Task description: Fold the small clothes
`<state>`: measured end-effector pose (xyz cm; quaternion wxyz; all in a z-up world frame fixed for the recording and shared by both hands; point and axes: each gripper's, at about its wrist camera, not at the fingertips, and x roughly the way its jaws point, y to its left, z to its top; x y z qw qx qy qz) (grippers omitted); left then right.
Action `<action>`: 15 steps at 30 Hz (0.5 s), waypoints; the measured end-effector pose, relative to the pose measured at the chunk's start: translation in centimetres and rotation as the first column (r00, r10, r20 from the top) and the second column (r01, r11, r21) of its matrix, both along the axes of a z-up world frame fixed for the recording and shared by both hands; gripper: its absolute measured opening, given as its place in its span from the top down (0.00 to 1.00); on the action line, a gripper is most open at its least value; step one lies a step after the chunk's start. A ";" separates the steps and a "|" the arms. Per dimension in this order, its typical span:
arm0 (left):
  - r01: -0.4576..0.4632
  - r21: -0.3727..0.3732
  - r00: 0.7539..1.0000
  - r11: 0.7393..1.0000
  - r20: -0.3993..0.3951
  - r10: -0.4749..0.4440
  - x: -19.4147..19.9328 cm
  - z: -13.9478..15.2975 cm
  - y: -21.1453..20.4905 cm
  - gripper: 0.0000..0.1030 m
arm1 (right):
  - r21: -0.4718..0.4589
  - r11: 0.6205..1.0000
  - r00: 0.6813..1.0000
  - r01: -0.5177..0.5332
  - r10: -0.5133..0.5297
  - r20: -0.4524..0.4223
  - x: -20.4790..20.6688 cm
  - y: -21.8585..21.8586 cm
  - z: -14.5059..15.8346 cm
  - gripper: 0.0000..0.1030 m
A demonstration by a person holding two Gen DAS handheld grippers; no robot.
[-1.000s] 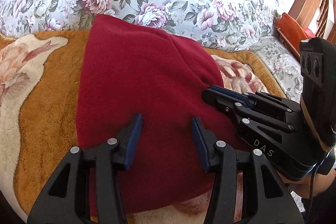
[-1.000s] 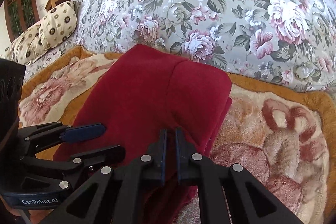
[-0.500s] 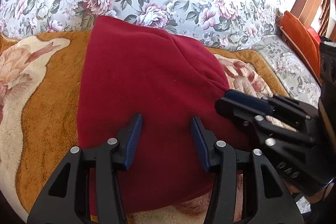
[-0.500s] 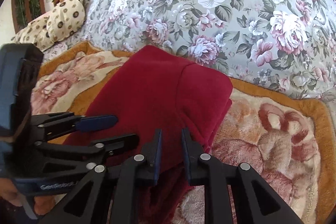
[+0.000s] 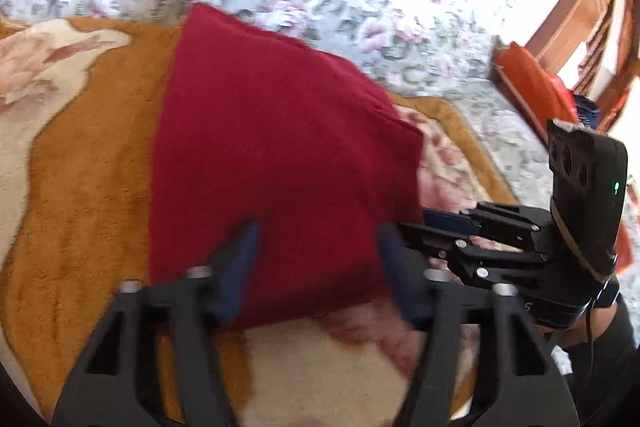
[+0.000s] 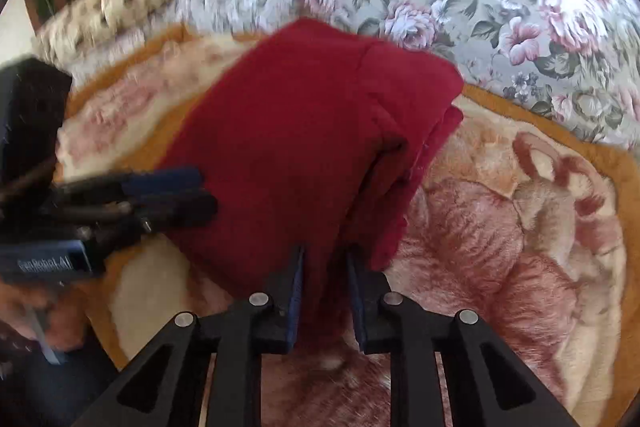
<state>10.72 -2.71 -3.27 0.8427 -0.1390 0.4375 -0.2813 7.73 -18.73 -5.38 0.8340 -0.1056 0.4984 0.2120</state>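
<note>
Left gripper [image 5: 316, 259] agape — red garment [image 5: 280, 163] beneath, right gripper [image 6: 324, 291] astride its edge

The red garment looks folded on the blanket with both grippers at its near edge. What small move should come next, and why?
Probably back the right gripper away. Its jaws stand apart around the red garment's near corner, no longer pinching it, and the left gripper is open too. The garment lies folded on the blanket.

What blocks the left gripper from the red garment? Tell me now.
Nothing visible does. The left gripper hangs open over the near edge of the red garment, which lies folded on the plush blanket. The right gripper is at the garment's right edge, beside that path, not across it.
</note>
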 end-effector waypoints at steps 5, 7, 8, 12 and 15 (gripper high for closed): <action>-0.038 0.112 0.999 0.993 0.003 0.038 -1.7 1.7 -0.1 0.14 | 0.057 0.993 0.988 0.101 -0.107 0.108 -2.9 -1.0 4.4 0.80; -0.077 0.196 0.997 0.978 0.012 0.076 -3.3 2.3 0.2 0.14 | 0.055 0.981 0.969 0.188 -0.195 0.150 -5.4 -1.5 5.6 0.79; -0.097 0.239 0.995 0.966 0.023 0.094 -4.3 2.6 0.3 0.14 | 0.049 0.972 0.958 0.230 -0.234 0.166 -6.9 -1.7 6.0 0.78; -0.194 0.377 0.979 0.906 0.138 0.152 -8.3 2.9 0.5 0.14 | 0.022 0.961 0.939 0.277 -0.275 0.206 -11.7 -1.1 6.7 0.76; -0.235 0.396 0.969 0.888 0.169 0.181 -10.0 2.7 0.7 0.11 | 0.048 0.957 0.926 0.287 -0.290 0.243 -13.3 -1.3 7.0 0.76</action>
